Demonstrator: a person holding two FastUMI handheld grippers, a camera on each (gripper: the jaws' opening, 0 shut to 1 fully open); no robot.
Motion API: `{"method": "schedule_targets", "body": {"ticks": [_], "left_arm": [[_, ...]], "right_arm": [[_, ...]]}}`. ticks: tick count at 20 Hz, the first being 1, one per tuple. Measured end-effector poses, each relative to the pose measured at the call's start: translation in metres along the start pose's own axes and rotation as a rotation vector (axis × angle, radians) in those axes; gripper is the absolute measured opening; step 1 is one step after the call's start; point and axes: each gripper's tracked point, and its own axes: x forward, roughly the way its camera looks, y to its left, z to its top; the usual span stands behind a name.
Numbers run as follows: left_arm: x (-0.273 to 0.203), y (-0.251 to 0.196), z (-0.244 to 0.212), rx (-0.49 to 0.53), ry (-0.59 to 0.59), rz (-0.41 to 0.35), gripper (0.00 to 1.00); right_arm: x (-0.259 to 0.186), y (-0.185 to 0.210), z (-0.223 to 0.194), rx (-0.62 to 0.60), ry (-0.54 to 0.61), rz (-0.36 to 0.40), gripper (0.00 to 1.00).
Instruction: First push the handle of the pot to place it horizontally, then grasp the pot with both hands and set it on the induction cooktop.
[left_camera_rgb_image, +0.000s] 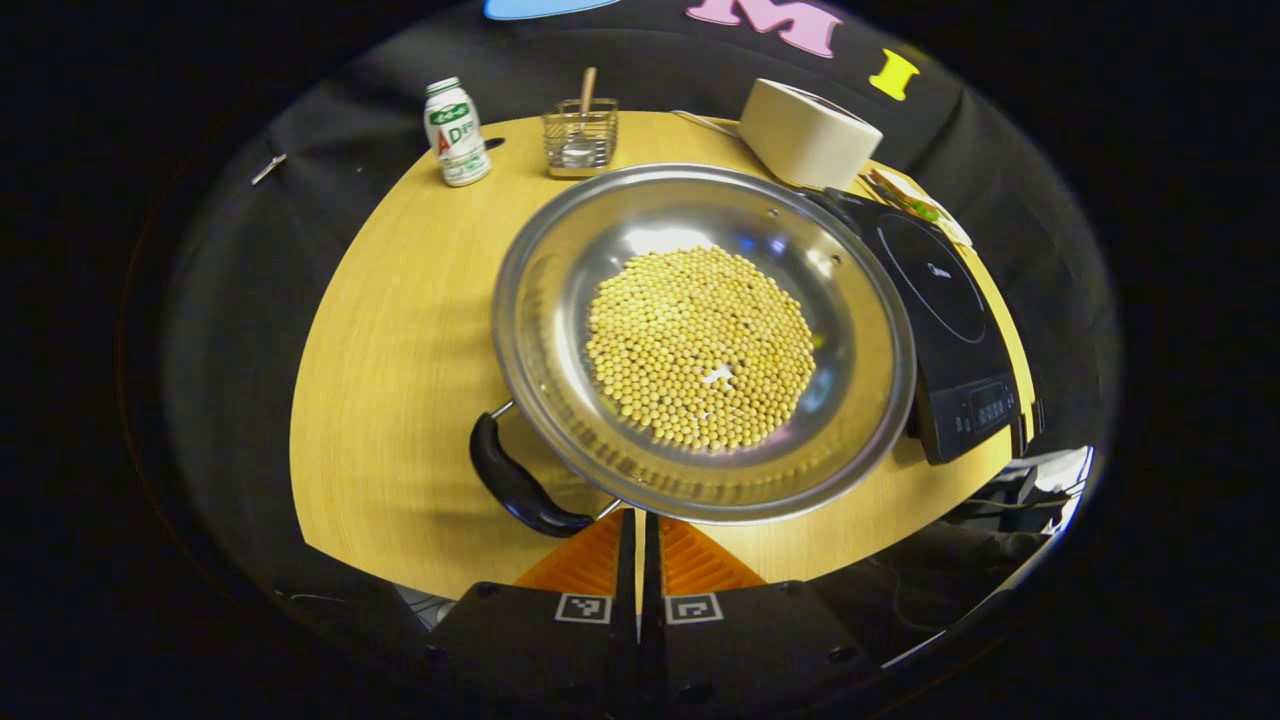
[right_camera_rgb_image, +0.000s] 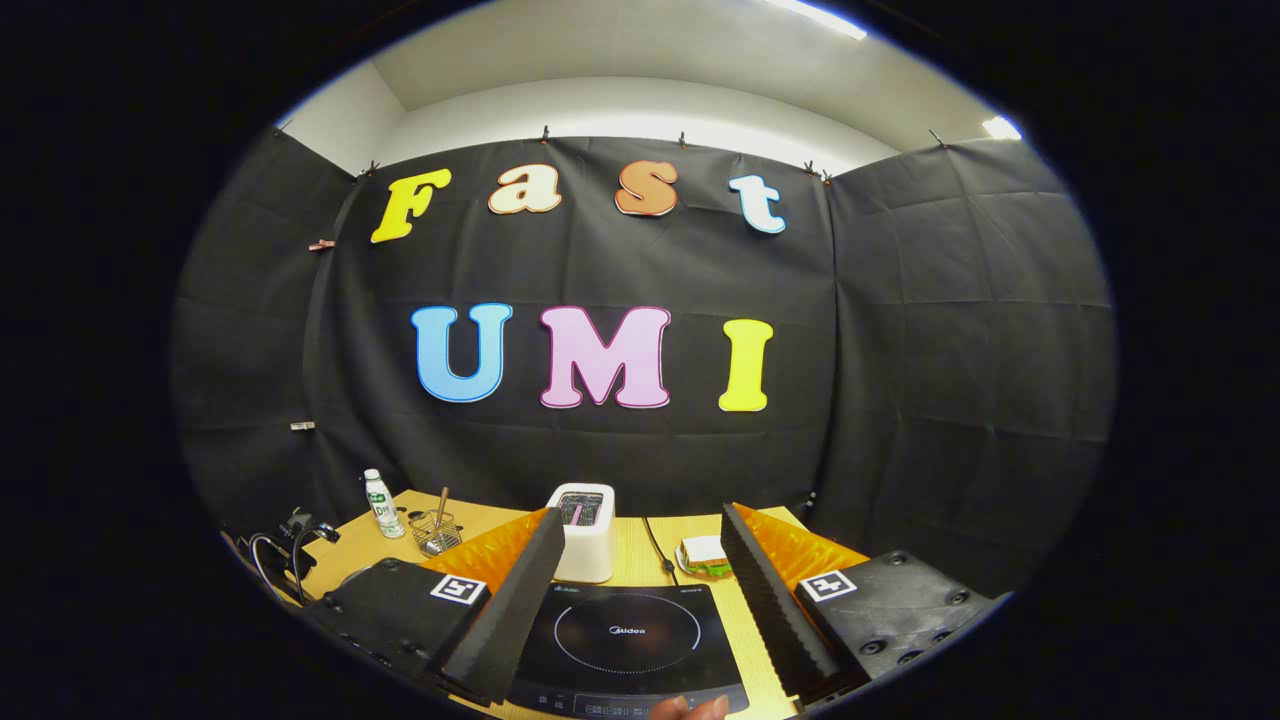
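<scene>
Wooden table (left_camera_rgb_image: 400, 340) in a black-draped booth.
The pot (left_camera_rgb_image: 703, 340) of beans sits just left of the cooktop (left_camera_rgb_image: 940, 300), handle (left_camera_rgb_image: 515, 485) near the left gripper (left_camera_rgb_image: 639, 530), fingers pressed together; the right gripper (right_camera_rgb_image: 640, 600) is spread above the cooktop.

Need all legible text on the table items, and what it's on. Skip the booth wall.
"Midea": centre of the induction cooktop glass.
Cooktop control panel: digits too blurred to read.
Label on the drink bottle: too small to read reliably.
Square tracking markers on left gripper and right gripper: patterns, no words.
</scene>
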Motion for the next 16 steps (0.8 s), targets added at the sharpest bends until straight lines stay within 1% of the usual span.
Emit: {"method": "schedule_targets", "body": {"ticks": [4, 5, 6, 8, 13, 16], "left_arm": [[-0.001, 0.028, 0.008, -0.059, -0.016, 0.058, 0.05], [0.0, 0.035, 0.012, -0.071, -0.019, 0.071, 0.05], [-0.001, 0.043, 0.015, -0.082, -0.022, 0.085, 0.05], [0.001, 0.055, 0.023, -0.102, -0.031, 0.108, 0.05], [0.004, 0.084, 0.047, -0.126, -0.053, 0.163, 0.05], [0.009, 0.1, 0.06, -0.131, -0.07, 0.181, 0.05]], "right_arm": [[0.002, 0.001, 0.0, -0.007, -0.001, -0.004, 0.98], [0.003, 0.002, -0.001, -0.01, 0.0, -0.004, 0.99], [0.004, 0.003, -0.001, -0.012, 0.001, -0.004, 0.98], [0.004, 0.005, -0.001, -0.019, 0.001, -0.001, 0.98], [0.01, 0.011, -0.007, -0.036, 0.019, 0.004, 0.98], [0.015, 0.013, -0.015, -0.045, 0.04, 0.003, 0.98]]}}
